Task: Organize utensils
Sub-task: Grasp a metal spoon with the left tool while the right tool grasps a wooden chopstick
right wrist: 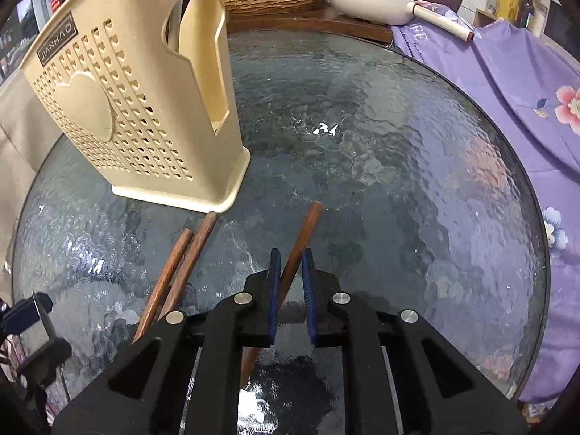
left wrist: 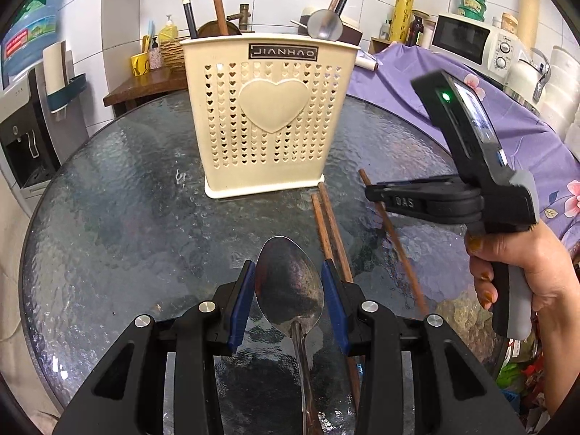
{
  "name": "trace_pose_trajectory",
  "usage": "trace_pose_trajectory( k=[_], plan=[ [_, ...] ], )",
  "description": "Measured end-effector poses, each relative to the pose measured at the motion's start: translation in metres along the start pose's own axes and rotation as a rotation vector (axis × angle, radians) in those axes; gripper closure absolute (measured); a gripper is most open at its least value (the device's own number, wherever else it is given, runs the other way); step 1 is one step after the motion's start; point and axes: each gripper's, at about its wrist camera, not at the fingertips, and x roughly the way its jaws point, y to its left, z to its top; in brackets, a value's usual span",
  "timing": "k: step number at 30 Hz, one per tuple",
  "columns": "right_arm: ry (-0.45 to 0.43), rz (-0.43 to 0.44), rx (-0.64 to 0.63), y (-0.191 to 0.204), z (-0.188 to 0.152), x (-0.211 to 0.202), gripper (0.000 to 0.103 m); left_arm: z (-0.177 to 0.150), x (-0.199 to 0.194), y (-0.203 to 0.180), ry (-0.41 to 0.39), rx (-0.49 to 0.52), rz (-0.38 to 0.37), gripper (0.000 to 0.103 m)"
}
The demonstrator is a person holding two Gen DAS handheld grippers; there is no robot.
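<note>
A cream plastic utensil holder (left wrist: 270, 116) with heart-shaped holes stands upright on the round glass worktop (left wrist: 119, 224), already carrying a spoon and several dark sticks that poke above its rim.

The left hand-held gripper (left wrist: 291, 290) has a steel spoon (left wrist: 290, 282) between its blue pads (left wrist: 242, 304), bowl pointing toward the holder and handle running back under the tool. The jaws are part-way closed, one pad against each edge of the bowl, so it seems a firm hold, and the spoon looks lifted off the glass, though from this angle I can't be sure.

The right hand-held gripper (right wrist: 291, 275) is closed almost fully on a single brown chopstick (right wrist: 302, 243), which runs slantwise between its pads with the far end sticking out toward the holder's base. In the left wrist view the same chopstick (left wrist: 393, 243) crosses under the black jaws, its low end near the glass. A person's hand (left wrist: 522, 264) wraps the grey grip of that tool.

Two more chopsticks (right wrist: 181, 268) lie side by side flat on the worktop, just in front of the holder's right corner, between the two grippers. A purple flowered cloth (right wrist: 507, 72) lies past the worktop's far edge.
</note>
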Motion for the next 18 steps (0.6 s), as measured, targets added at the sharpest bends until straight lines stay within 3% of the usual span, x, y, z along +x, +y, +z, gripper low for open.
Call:
trace_pose_trajectory(
  k=[11,18],
  plan=[
    [-0.070,0.118,0.063,-0.014,-0.011,-0.021,0.095,0.010,-0.010,0.002,-0.046,-0.001,-0.018,0.066],
    [-0.195,0.205,0.086,-0.019,-0.017,-0.064,0.095,0.019,-0.020,0.001,-0.076,0.000,-0.031,0.066]
  ],
)
